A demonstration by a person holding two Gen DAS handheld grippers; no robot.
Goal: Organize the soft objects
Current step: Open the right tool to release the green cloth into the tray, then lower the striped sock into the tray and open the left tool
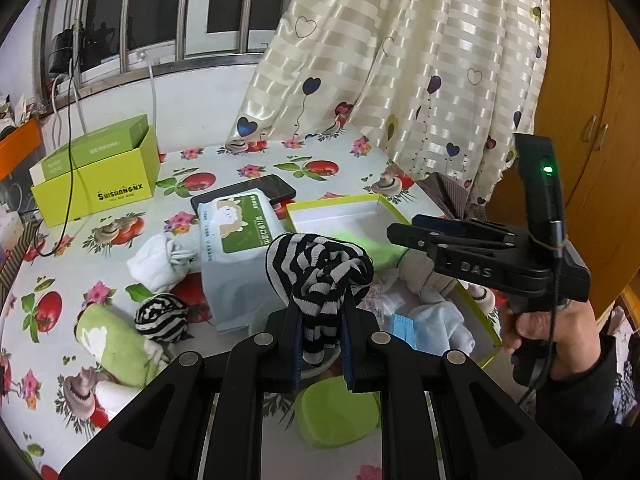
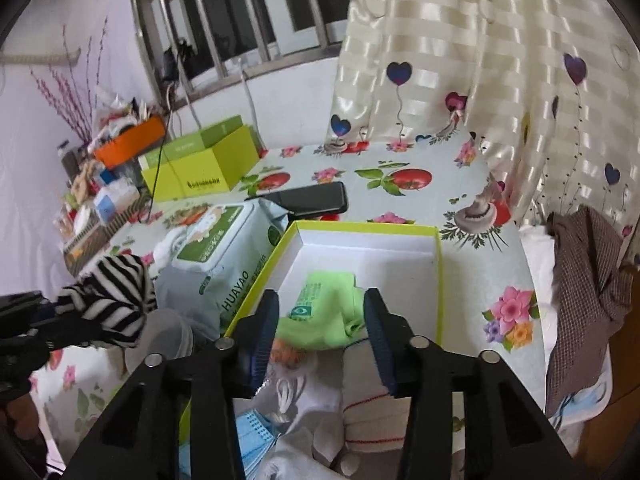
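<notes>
Left wrist: left gripper (image 1: 322,320) clamps striped sock (image 1: 320,268), perhaps rolled

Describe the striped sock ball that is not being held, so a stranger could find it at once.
Start at the fruit-print tablecloth and find the big pale wipes pack. Just in front of its near-left corner sits the loose striped sock ball, touching a green towel roll. Unlike its twin in the left gripper, it rests on the cloth.
</notes>
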